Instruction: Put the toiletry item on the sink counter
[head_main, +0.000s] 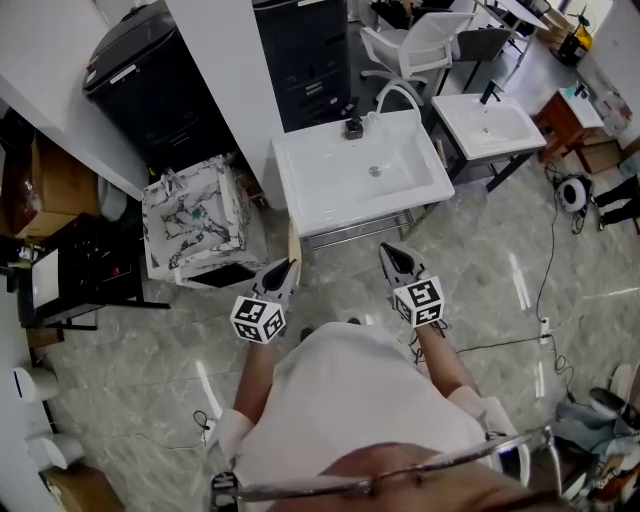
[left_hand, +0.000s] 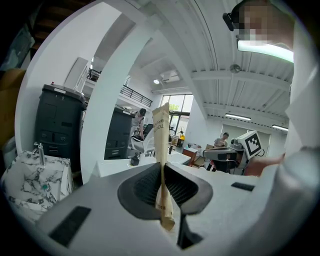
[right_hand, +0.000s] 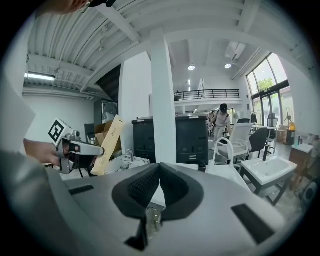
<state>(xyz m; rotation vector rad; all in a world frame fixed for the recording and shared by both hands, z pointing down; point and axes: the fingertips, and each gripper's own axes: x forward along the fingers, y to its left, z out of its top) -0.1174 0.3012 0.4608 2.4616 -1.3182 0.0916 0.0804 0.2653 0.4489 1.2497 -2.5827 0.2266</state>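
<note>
The toiletry item is a slim tan cardboard box, standing upright between the jaws of my left gripper, which is shut on its lower part. From the head view the box pokes up from the left gripper, just in front of the white sink counter. My right gripper hovers beside it at the counter's front edge. Its jaws meet at the tips with nothing between them. In the right gripper view the left gripper and the tan box show at the left.
A curved faucet and a small black object sit at the back of the sink counter. A marble-patterned sink unit stands to the left, a second white sink to the right. Black cabinets, a white pillar and cables on the floor surround them.
</note>
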